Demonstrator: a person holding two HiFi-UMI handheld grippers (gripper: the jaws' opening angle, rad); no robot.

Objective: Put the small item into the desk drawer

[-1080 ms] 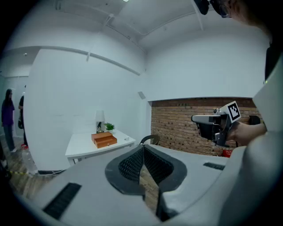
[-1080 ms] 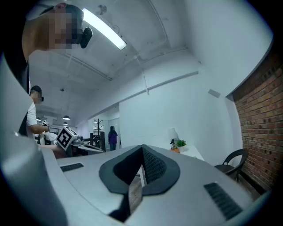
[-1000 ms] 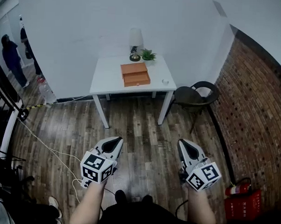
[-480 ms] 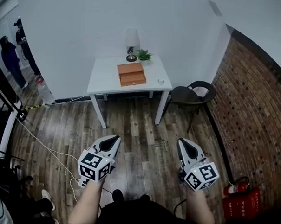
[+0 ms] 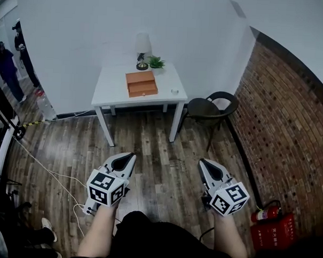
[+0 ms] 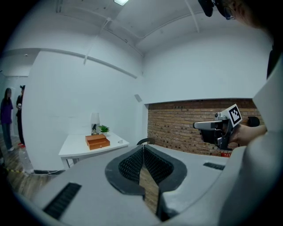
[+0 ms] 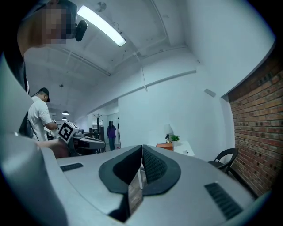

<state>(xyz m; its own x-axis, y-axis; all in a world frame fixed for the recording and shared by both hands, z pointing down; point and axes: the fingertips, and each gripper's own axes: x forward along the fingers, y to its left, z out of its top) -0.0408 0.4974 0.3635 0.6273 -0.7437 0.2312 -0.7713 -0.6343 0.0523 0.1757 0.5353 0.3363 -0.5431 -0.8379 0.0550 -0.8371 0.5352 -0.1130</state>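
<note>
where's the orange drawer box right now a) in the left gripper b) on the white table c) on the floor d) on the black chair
B: the orange drawer box sits on top of the white table, just in front of the lamp and the small plant.

A lamp point(image 5: 143, 47) and a small potted plant point(image 5: 155, 62) stood at the back of the white table point(image 5: 112, 87); a black chair point(image 5: 204, 108) sat just right of the table, a fire extinguisher point(image 5: 266, 213) well apart.
</note>
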